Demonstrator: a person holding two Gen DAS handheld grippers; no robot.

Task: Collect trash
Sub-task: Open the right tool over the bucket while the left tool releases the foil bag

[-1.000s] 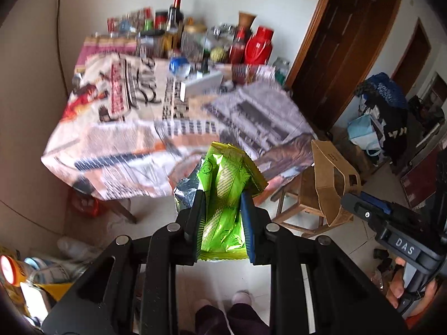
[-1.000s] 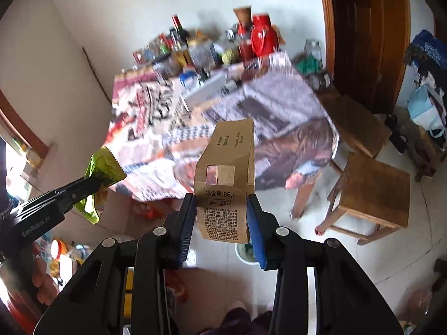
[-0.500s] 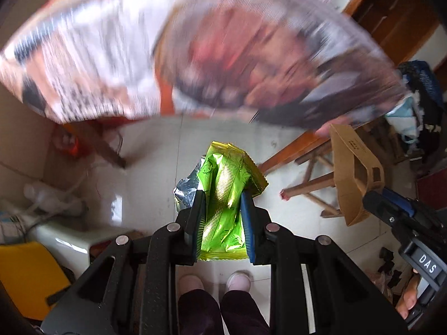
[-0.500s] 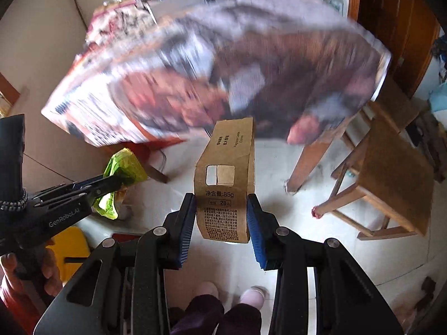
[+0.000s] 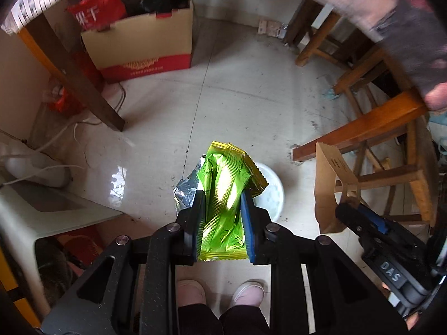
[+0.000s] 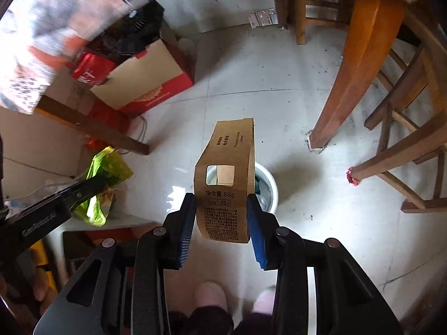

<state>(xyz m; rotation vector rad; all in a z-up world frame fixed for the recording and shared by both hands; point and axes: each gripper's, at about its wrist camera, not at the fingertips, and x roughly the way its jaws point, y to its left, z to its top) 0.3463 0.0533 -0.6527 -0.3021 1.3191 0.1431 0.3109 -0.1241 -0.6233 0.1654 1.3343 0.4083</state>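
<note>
To the left of the small white round bin (image 6: 270,192) on the tiled floor, the left gripper (image 5: 222,209) pointed steeply down, its jaws pinching a crinkled green foil snack wrapper (image 5: 223,195) that hung just above the bin's rim. To its right, the right gripper (image 6: 222,217) had its jaws clamped on a flat brown kraft-paper pouch (image 6: 226,184), held upright over the bin. A pair of pale slippers (image 5: 247,290) stood on the near side of the bin.
</note>
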